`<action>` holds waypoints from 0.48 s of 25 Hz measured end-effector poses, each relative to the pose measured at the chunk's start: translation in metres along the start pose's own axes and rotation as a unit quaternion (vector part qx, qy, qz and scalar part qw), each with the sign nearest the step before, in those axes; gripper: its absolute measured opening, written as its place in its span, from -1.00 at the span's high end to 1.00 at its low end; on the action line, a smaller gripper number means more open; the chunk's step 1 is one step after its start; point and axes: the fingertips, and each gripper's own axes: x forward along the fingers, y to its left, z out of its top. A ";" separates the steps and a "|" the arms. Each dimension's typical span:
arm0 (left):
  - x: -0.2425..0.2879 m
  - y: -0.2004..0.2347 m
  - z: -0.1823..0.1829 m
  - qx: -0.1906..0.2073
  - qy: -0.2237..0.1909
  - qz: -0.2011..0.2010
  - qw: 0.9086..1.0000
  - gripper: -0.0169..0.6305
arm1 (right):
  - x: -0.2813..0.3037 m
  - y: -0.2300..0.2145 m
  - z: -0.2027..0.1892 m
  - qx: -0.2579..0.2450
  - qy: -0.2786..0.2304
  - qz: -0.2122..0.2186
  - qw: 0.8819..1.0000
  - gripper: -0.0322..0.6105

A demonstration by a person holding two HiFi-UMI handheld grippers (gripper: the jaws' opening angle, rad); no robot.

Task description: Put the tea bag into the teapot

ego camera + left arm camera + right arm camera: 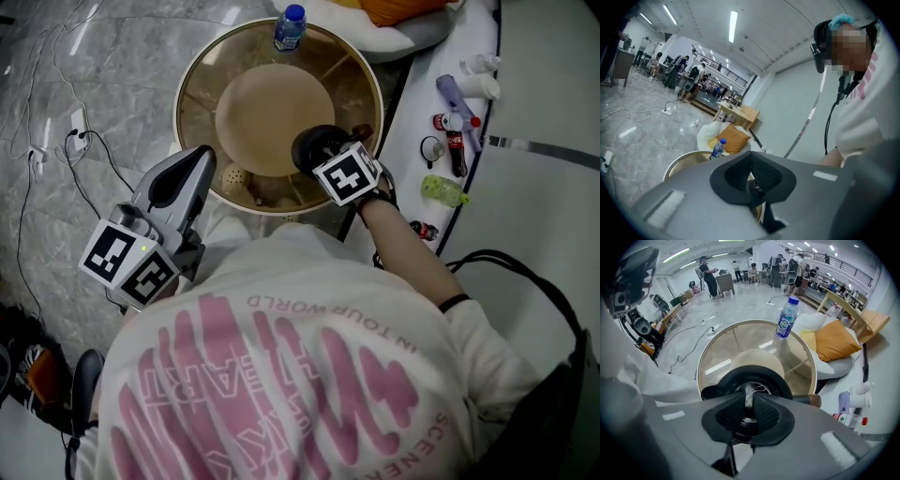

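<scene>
Status: right tool (749, 395) has its jaws narrow, clamped on a thin pale tea bag (748, 389). The bag stands edge-on between the pads, with its top poking out past the tips.

The tool points steeply down, right over the open mouth of a round black teapot (740, 373). The bag shows against the opening and the shiny ring inside it. No view shows whether its lower end is below the rim.

In the right gripper view the teapot's brown wooden handle (814, 401) sticks out to the right and its spout (708, 392) to the left. The teapot sits on a round glass-topped bench with a pale wooden rim (192, 89), at the near-right part of the top in the head view.

A clear plastic water bottle with a blue cap (289, 28) stands upright at the bench's far edge, well apart from the teapot.

The left tool (751, 161) has its jaws together with nothing between them. In the head view it is off the bench's near-left edge, over the grey marble floor (56, 141), well apart from the teapot.

Right of the bench is a white surface (525, 206) carrying a small red-labelled cola bottle (456, 150), a purple bottle (457, 97) and a small green object (442, 190), too small to identify. Beyond the bench an orange cushion (836, 341) lies on a white one.
</scene>
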 end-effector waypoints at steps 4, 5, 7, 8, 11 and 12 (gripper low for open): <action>0.001 0.003 -0.001 -0.004 -0.003 0.001 1.000 0.93 | 0.005 -0.001 0.000 -0.014 0.015 -0.004 1.000 0.77; 0.000 0.004 -0.001 -0.006 -0.004 0.001 1.000 0.93 | 0.005 0.000 0.000 -0.019 0.021 -0.006 1.000 0.77; -0.001 0.008 -0.001 -0.009 -0.005 0.003 1.000 0.93 | 0.006 0.001 0.000 -0.031 0.030 -0.008 0.999 0.78; -0.002 0.010 -0.001 -0.011 -0.005 0.004 1.000 0.93 | 0.006 0.001 0.000 -0.039 0.033 -0.007 0.999 0.80; -0.002 0.014 0.000 -0.016 -0.006 0.006 1.000 0.93 | 0.008 0.002 0.000 -0.067 0.045 -0.002 0.997 0.81; -0.002 0.015 0.000 -0.016 -0.007 0.006 1.000 0.93 | 0.009 0.003 0.000 -0.073 0.051 0.001 0.996 0.81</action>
